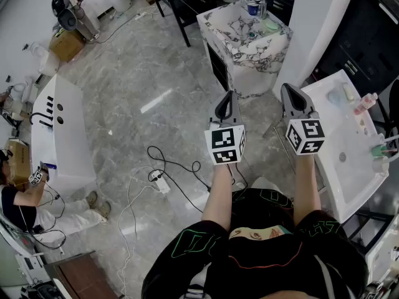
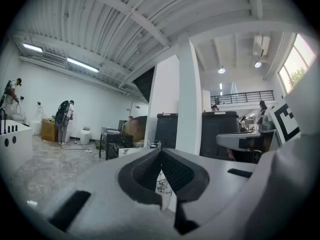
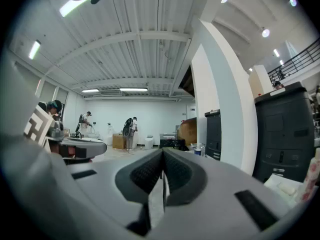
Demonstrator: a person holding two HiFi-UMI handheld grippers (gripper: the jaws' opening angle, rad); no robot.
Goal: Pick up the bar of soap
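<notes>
Head view looks steeply down on two arms held out level over the floor [image 1: 137,80]. The hands are hidden behind the marker cubes. The left gripper [image 1: 228,96] is clenched on nothing: in the left gripper view its pads meet at the tips, and only a sliver of the marble vanity [image 1: 249,42] shows through the gap below them. The right gripper [image 1: 288,88] is also closed and empty, its tip above the near corner of a white basin [image 1: 336,136].

The soap [image 1: 348,92] is small and hard to make out. It looks to be the pale bar on the basin's far rim, just beside a pale blue patch and near a pink bottle [image 1: 366,102], well apart from both grippers. The picture's right edge cuts off the basin, and the small things along that side are too blurred to name. In both gripper views the grey gripper bodies fill the lower half and block what lies below.

The floor is glossy grey marble-look tile with cables [image 1: 171,167] trailing across it. A white tub [image 1: 62,136] stands at the left, with a person [image 1: 25,207] sitting on the floor beside it. A white pillar [image 1: 318,23] rises behind the basin, next to black cabinets [image 1: 368,36]. Overhead is a ribbed white ceiling with strip lights.
</notes>
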